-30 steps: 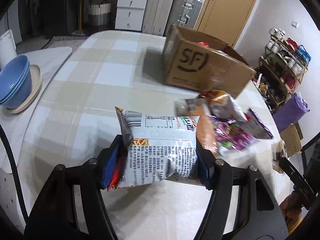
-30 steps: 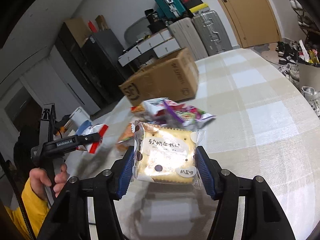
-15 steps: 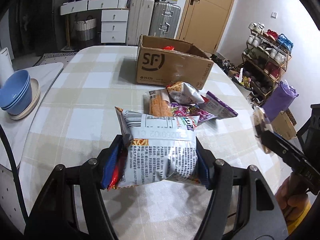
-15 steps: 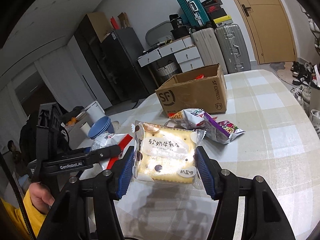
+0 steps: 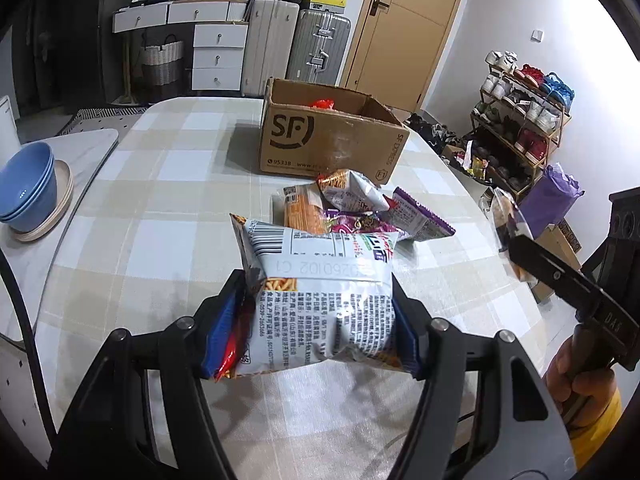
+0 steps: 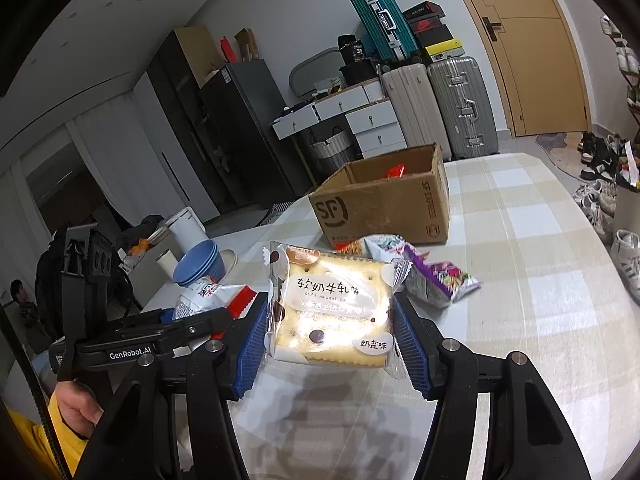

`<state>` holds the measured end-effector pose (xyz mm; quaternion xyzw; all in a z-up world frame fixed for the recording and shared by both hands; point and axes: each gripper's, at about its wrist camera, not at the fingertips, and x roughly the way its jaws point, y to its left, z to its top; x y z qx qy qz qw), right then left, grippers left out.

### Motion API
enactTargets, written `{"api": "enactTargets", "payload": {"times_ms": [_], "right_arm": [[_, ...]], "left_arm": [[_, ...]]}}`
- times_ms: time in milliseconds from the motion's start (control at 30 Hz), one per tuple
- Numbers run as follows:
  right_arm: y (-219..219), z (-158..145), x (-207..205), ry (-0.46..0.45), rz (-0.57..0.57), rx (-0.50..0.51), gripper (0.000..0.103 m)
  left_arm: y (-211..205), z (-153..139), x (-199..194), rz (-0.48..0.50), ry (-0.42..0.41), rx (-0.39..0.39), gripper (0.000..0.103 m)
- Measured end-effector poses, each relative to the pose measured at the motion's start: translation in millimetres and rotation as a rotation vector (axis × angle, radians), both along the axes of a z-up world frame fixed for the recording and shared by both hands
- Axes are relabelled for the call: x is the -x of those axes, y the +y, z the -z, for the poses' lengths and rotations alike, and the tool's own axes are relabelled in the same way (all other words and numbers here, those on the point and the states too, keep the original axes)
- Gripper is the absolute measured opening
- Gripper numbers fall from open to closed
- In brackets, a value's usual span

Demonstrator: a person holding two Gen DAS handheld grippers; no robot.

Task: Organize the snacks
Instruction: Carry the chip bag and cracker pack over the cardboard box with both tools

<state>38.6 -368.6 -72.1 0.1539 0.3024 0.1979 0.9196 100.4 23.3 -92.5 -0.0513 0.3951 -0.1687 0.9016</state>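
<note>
My left gripper point(image 5: 310, 320) is shut on a silver snack bag point(image 5: 320, 300) with a barcode and red trim, held above the table. My right gripper point(image 6: 332, 332) is shut on a clear-wrapped cracker sandwich pack point(image 6: 332, 312). An open SF cardboard box point(image 5: 328, 140) stands further back on the checked tablecloth point(image 5: 160, 208), with something red inside. Between the box and the grippers lies a small pile of snack packets point(image 5: 360, 208), orange, silver and purple. The right gripper appears at the right edge of the left wrist view point(image 5: 516, 240); the left one point(image 6: 224, 312) shows beside the right gripper.
Stacked blue bowls point(image 5: 26, 188) on a wooden plate sit on a side surface to the left. Suitcases point(image 5: 296, 44) and white drawers stand behind the table, a shoe rack point(image 5: 520, 128) to the right. A hand in a yellow sleeve point(image 6: 76, 404) holds the left gripper.
Both grippers have risen with their packets still held. The left wrist view swung so the box and snack pile now sit centred ahead; the box looks farther off in both views.
</note>
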Motion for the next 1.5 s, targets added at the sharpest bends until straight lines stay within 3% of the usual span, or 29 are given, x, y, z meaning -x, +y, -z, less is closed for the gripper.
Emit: {"api": "enactTargets", "payload": {"times_ms": [367, 500, 667, 900, 1233, 1500], "right_arm": [[2, -39, -57, -0.048, -0.051, 0.015, 0.060], [-2, -55, -87, -0.052, -0.066, -0.018, 0.060], [-9, -71, -128, -0.047, -0.049, -0.050, 0.060], [-24, -75, -190, 0.009, -0.020, -0.153, 0.060], [-20, -74, -248, 0.031, -0.015, -0.098, 0.060], [-22, -45, -309, 0.111, -0.028, -0.097, 0.060]], "left_arm": [[-5, -36, -59, 0.014, -0.056, 0.005, 0.064], [-6, -55, -92, 0.030, -0.065, 0.022, 0.064], [-13, -78, -136, 0.020, -0.101, -0.017, 0.064], [-32, -89, -200, 0.035, -0.086, -0.017, 0.064], [-75, -78, -301, 0.065, -0.039, -0.024, 0.064], [-114, -36, -378, 0.134, 0.065, -0.099, 0.064]]}}
